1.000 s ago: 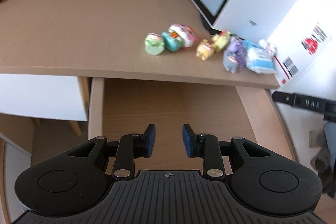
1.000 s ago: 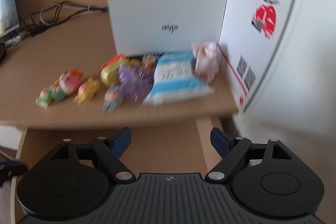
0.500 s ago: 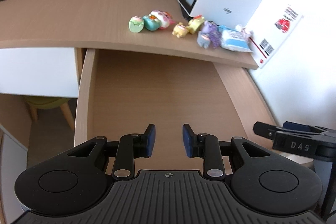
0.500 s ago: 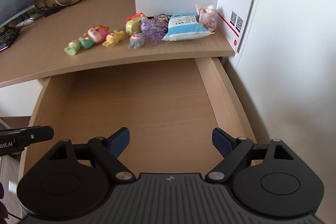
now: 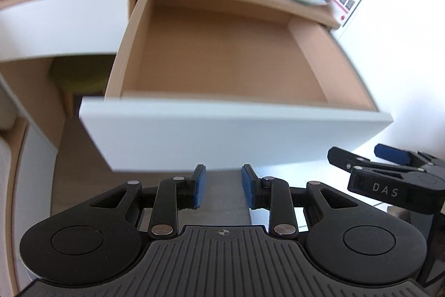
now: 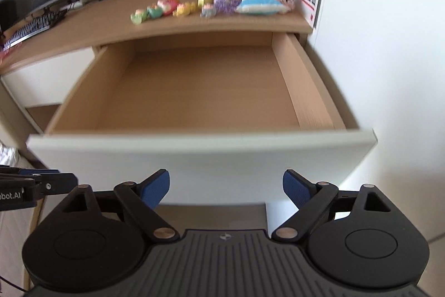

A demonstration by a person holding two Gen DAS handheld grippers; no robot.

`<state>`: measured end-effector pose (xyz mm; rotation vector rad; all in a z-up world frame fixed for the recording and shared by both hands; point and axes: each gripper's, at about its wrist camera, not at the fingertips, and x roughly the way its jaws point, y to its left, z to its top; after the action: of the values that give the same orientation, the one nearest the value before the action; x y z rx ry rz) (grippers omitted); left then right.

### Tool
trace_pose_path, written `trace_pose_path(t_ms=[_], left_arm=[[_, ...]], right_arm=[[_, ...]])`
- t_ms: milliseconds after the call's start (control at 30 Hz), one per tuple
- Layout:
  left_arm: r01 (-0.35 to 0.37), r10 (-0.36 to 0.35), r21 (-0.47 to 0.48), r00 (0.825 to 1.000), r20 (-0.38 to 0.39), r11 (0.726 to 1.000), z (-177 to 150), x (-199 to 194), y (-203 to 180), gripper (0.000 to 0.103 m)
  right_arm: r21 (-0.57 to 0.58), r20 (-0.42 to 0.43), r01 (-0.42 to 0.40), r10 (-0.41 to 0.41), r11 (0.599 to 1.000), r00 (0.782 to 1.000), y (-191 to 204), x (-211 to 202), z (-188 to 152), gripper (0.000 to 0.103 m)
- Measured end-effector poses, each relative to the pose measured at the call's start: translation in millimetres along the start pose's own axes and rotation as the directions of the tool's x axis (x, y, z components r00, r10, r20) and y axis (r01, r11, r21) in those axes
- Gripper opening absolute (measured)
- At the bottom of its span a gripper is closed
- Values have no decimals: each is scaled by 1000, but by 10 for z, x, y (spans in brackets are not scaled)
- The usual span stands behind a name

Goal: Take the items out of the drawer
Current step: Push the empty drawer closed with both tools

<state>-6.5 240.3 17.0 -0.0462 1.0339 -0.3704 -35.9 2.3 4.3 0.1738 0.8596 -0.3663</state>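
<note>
Boxy wooden drawer [image 6: 194, 91] with smooth white front, pulled out

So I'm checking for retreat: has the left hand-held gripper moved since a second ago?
Yes. The left hand-held gripper has backed away from the desk, past the drawer front.

My left gripper [image 5: 221, 187] sits low in frame, jaws partly apart, empty; my right gripper [image 6: 225, 189] has just been opening, wide, nothing between.
</note>
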Motion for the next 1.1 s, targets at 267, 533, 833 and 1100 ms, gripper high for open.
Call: trace_pose_path(t_ms=[267, 533, 833, 1100], left_arm=[[-62, 61, 34, 997, 38, 997, -209, 147, -111, 31], [-135, 126, 52, 981, 146, 990, -116, 224, -177, 31], [-153, 139, 80, 978, 157, 985, -25, 361, -229, 31], [-163, 153, 58, 978, 145, 985, 59, 436, -171, 31]], right_arm=[[17, -53, 29, -28, 999, 998, -92, 276, -291, 91], [43, -23, 48, -47, 998, 999, -92, 381, -229, 91], [73, 38, 53, -56, 996, 998, -106, 468, -99, 92], [51, 27, 38, -40, 998, 999, -55, 535, -42, 92]])
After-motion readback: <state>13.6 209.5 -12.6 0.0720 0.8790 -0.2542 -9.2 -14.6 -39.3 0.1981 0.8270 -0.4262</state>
